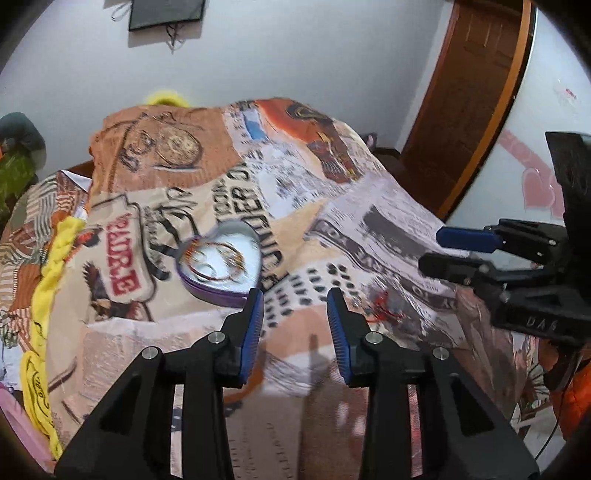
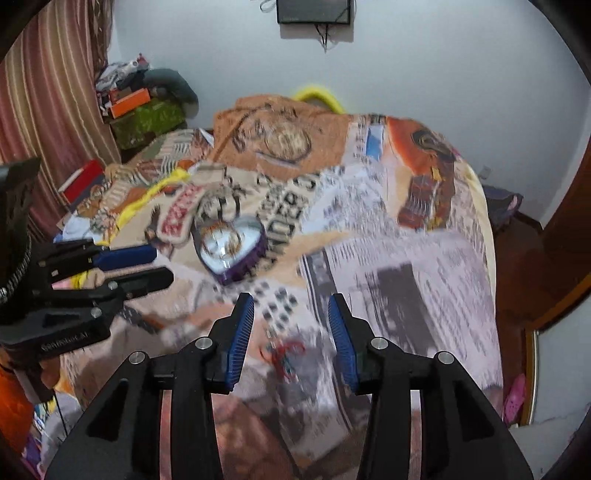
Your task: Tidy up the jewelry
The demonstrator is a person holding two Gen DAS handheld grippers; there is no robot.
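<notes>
Nearest in the left wrist view, the left gripper (image 1: 295, 325) hangs above the bedspread (image 1: 369, 229) with its blue-padded fingers (image 1: 253, 332) apart and nothing between them. In the right wrist view the right gripper (image 2: 291, 332) is likewise spread wide and empty, and on the cloth below the gap between its pads lies a small red tangle of jewelry (image 2: 282, 354), too blurred to tell what kind. The same tangle (image 1: 386, 314) shows in the left view just to the right of the left gripper's right finger. From the side, each tool appears in the other's camera: the right gripper (image 1: 450, 251) comes in from the right edge with its fingers parted, and the left gripper (image 2: 147, 266) comes in from the left edge, also parted. Farther out on the bedspread (image 2: 406, 240) sits a purple heart-shaped tin (image 1: 221, 266), open on top, with thin bangles (image 1: 218, 262) lying inside on its pale floor (both views are smeared by motion, so the count is unclear). In the right view the tin (image 2: 231, 247) lies ahead and to the left of the right gripper, near the tip of the left one. A yellow cloth (image 1: 51, 266) runs along the left side of the bed. Beyond it, a pile of boxes (image 2: 144, 107) stands beside a striped curtain (image 2: 55, 92). On the far wall hangs a dark screen (image 2: 314, 11), and a wooden door (image 1: 469, 92) stands at the right.
</notes>
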